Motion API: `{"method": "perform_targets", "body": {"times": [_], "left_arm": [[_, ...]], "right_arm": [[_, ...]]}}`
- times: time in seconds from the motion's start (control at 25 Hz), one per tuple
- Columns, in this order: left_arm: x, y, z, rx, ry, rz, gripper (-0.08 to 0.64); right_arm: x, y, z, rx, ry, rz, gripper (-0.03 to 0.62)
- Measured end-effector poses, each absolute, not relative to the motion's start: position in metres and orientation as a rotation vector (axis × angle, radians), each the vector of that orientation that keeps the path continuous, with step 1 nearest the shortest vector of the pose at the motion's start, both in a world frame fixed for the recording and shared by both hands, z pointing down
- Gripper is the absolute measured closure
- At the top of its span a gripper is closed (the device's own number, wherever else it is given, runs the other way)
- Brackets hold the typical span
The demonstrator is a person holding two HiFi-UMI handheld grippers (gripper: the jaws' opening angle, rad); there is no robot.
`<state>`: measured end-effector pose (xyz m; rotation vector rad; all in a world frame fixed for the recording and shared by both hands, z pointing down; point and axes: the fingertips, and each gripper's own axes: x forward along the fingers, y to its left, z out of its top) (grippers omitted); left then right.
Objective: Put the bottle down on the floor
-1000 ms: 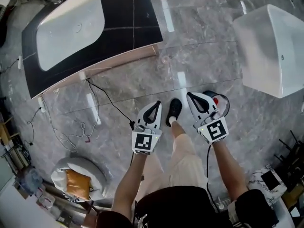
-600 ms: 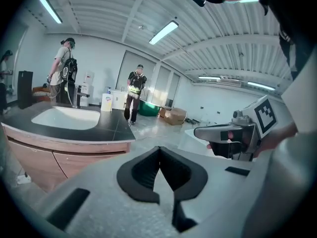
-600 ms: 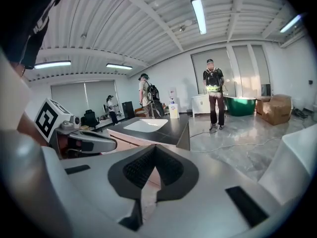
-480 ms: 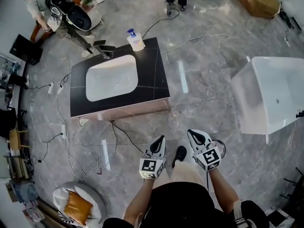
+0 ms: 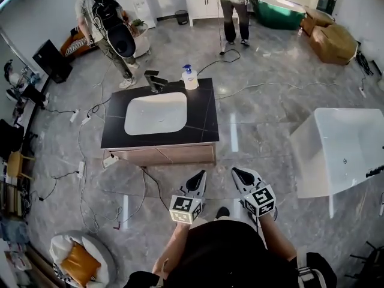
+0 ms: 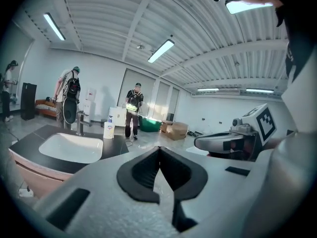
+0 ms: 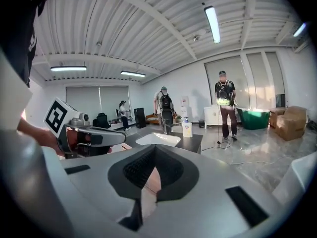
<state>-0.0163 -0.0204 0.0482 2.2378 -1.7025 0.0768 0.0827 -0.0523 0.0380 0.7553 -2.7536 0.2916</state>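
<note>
- The left gripper [image 5: 200, 177] is hovering close in front of the person at about 11 o'clock, its jaws pressing together with nothing between them; the right gripper [image 5: 240, 175] is hanging just beside it at 1 o'clock, likewise clamped tight and empty.
- The floor [image 5: 252, 119] is stretching out ahead; a dark cable [image 5: 150, 179] is trailing across it from the foot of the counter towards the person's feet.
- The counter [image 5: 204, 122] is standing at 11 o'clock with a white basin [image 5: 156, 113] sunk in its black top; a white bathtub [image 5: 342, 143] is sitting well apart at 2 o'clock.
- The bottle [image 5: 189, 78], a pump dispenser, is standing upright on the counter's far right corner at about 12 o'clock, just beside the faucet [image 5: 155, 81]; neither gripper is anywhere near it.
- Beyond the counter, people are standing about the room.
- By my reading, the task is only at the approach: nothing is being gripped and the bottle is not yet lifted; the next move is calling for walking round to the counter's right side, minding the cable, spreading one gripper's jaws, closing them round the bottle's body below the pump, then lowering it upright to the floor.
</note>
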Motion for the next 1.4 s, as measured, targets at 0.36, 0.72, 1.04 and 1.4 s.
{"method": "perform_targets", "body": {"times": [0.36,0.72,1.04,1.4], "left_arm": [[-0.031,-0.014,-0.018,2.370,-1.666,0.035,0.541],[-0.057,-0.006,-0.029,2.385,-1.678,0.054,0.541],[-0.057,-0.001,-0.022,2.380,-1.674,0.072,0.541],[-0.054,0.009,-0.016,2.372,-1.689,0.101,0.541]], "right_arm": [[0.056,-0.045,-0.020,0.761,-2.838,0.245,0.589],[0.051,-0.038,-0.033,0.863,-2.834,0.244,0.589],[0.055,-0.027,-0.026,0.847,-2.819,0.278,0.589],[0.059,-0.010,-0.019,0.806,-2.823,0.285,0.589]]}}
